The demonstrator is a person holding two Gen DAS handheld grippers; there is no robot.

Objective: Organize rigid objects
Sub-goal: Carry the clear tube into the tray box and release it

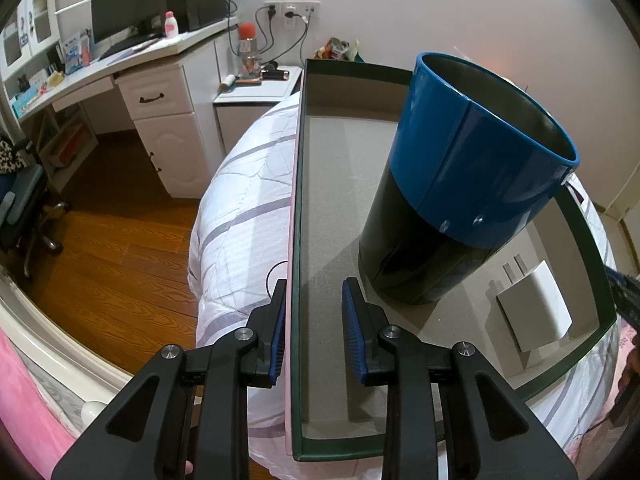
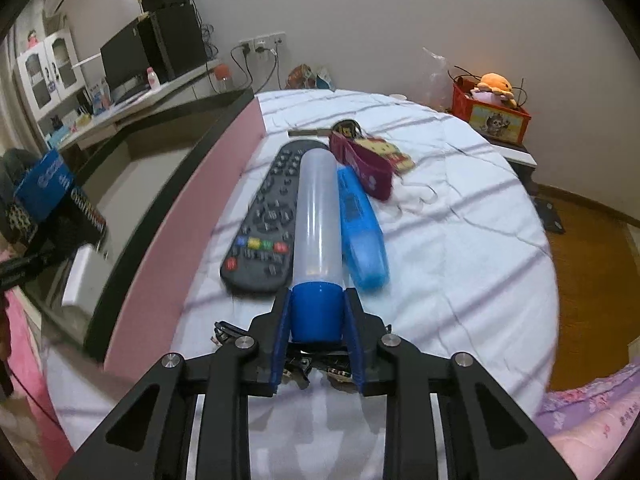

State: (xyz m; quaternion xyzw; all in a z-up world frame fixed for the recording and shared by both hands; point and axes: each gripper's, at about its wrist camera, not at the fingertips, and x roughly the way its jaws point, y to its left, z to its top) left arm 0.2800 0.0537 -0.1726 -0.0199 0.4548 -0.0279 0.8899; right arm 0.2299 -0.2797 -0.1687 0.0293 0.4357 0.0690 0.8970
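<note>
Two risks are standing out. First, the right gripper (image 2: 318, 330) is closing its pads on the blue cap end of a long translucent tube (image 2: 318, 216), so nearly the whole length is overhanging the grip; on lifting, the far end is likely to sag or twist out. Second, the tube is lying between the remote control (image 2: 266, 216) and a blue plastic case (image 2: 362, 232), touching or almost touching both, and a careless lift could be dragging either across the bedspread (image 2: 460, 216).

Right gripper is pointing steeply down along the tube. Left gripper (image 1: 314, 332) is also angled down, clamping the near wall of the shallow box (image 1: 295, 240) and steadying it on the bed. Inside the box, a blue and black can (image 1: 460, 184) is standing upright beside a white charger (image 1: 534, 312).
</note>
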